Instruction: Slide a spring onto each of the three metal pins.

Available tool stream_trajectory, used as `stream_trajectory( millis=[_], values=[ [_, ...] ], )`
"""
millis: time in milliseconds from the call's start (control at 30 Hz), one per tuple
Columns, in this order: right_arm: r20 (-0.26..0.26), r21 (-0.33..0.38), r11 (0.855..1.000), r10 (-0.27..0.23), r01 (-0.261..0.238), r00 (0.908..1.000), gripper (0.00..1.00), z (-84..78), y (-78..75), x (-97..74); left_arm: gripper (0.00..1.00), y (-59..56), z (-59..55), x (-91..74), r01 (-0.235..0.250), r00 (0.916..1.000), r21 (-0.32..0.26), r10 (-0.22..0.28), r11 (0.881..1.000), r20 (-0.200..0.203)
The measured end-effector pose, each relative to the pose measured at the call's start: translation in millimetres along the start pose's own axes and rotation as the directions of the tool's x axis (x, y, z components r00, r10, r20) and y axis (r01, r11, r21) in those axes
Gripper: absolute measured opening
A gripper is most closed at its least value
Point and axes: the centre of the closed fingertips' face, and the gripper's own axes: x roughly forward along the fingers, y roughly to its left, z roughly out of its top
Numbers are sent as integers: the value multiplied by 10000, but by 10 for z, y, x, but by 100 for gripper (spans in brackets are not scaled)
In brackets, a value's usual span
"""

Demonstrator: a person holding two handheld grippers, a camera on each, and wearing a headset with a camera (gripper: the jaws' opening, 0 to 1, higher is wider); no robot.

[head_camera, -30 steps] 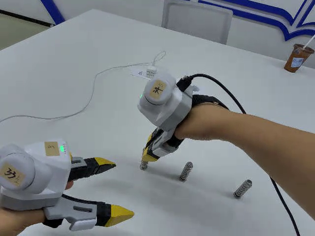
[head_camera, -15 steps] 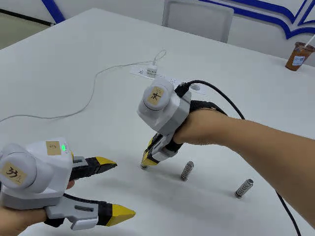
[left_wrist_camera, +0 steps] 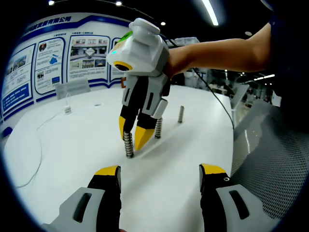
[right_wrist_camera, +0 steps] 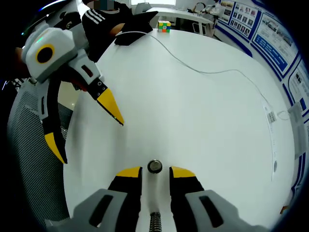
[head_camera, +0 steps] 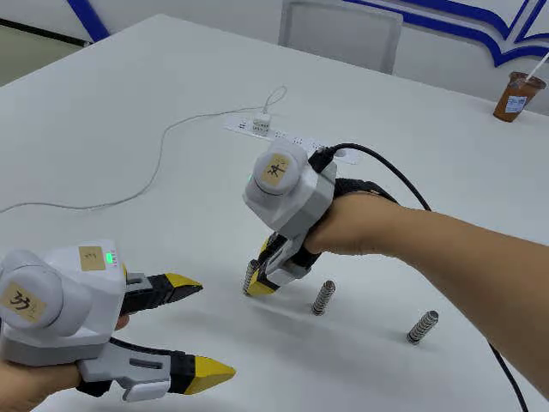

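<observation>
The right gripper (head_camera: 259, 287) points down with its jaws close on either side of a spring (head_camera: 250, 275) standing on the surface (head_camera: 129, 129); I cannot tell whether they pinch it. 2 more springs (head_camera: 323, 297) stand to its right. The left gripper (head_camera: 208, 328) hovers nearby, open.

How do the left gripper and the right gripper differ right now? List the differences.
The left gripper has its fingers spread wide, holding nothing; the right gripper has them close together at a spring, grip unclear. The left gripper lies roughly level above the table; the right gripper points steeply down at it. Both have yellow fingertips.
</observation>
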Motion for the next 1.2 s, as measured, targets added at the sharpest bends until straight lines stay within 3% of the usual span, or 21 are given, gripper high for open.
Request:
stream_trajectory(
  millis=[667,1200],
  values=[
    [1182,791,9963,-420,327,9921,38,-82,-66,-280,68,-6,29,4,4,10000,69,-3,10000,-66],
    [1662,1423,9871,-973,737,9813,44,-397,-68,-552,69,-21,93,27,52,10000,236,-50,9997,-69]
  ],
)
